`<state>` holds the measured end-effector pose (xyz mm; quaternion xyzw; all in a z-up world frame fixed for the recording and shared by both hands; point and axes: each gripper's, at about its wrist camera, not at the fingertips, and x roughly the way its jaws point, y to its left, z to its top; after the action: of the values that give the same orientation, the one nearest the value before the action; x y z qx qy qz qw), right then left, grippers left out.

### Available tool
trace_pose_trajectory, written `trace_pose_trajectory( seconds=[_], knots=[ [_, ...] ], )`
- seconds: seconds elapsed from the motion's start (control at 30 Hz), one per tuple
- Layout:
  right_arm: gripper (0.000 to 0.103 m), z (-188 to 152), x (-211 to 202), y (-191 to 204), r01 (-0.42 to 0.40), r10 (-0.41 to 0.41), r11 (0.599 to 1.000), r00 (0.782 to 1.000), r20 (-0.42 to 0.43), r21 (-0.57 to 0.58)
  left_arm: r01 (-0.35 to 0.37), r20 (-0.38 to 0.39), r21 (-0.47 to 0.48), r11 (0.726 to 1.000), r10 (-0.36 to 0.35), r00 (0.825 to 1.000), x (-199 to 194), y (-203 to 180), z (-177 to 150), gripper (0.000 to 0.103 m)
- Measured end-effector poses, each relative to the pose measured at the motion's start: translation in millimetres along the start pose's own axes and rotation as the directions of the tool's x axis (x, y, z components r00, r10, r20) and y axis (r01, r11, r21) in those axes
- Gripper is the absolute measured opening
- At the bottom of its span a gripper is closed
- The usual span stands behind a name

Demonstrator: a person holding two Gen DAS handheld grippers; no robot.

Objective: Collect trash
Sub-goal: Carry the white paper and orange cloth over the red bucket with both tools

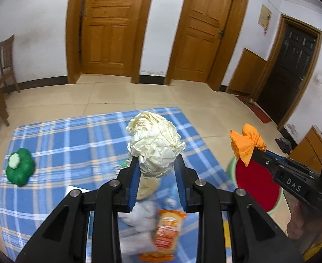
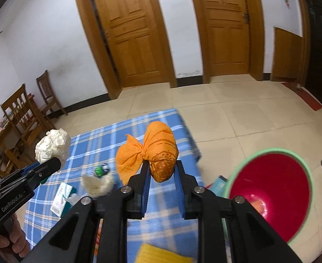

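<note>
Left gripper (image 1: 156, 164) clamps the cream paper ball (image 1: 154, 144), right gripper (image 2: 162, 171) the orange wad (image 2: 158, 151); carry both right, over the red bin (image 2: 270, 188), before releasing.

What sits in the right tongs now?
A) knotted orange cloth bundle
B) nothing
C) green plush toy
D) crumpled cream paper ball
A: the right tongs are clamped on the knotted orange cloth bundle; the crumpled cream paper ball sits in the left tongs.
</note>
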<state>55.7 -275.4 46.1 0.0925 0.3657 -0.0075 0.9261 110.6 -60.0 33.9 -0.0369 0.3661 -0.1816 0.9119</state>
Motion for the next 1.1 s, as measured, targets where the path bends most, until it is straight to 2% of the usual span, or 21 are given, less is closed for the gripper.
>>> trace_pose_trajectory(
  seconds=[0.2,0.5,0.9,1.1],
  knots=[
    [0.024,-8.9,-23.4,-41.7,0.060,-0.061,0.997,0.998,0.016,0.052,0.052,-0.022,0.045,0.998,-0.051,0.998,4.9,-43.9,-5.2,0.030],
    [0.024,-31.8,-41.3,-110.4,0.139,-0.139,0.981,0.990,-0.010,0.134,0.114,-0.082,0.113,0.987,-0.105,0.991,22.4,-102.4,-19.5,0.030],
    [0.025,-68.9,-34.4,-181.1,0.210,-0.191,0.950,0.976,-0.101,0.230,0.201,-0.194,0.190,0.961,-0.164,0.967,67.1,-176.3,-49.3,0.030],
    [0.027,-85.3,-24.5,-201.1,0.230,-0.200,0.938,0.970,-0.138,0.259,0.231,-0.242,0.222,0.947,-0.175,0.954,88.2,-203.6,-62.6,0.030]
  ],
)
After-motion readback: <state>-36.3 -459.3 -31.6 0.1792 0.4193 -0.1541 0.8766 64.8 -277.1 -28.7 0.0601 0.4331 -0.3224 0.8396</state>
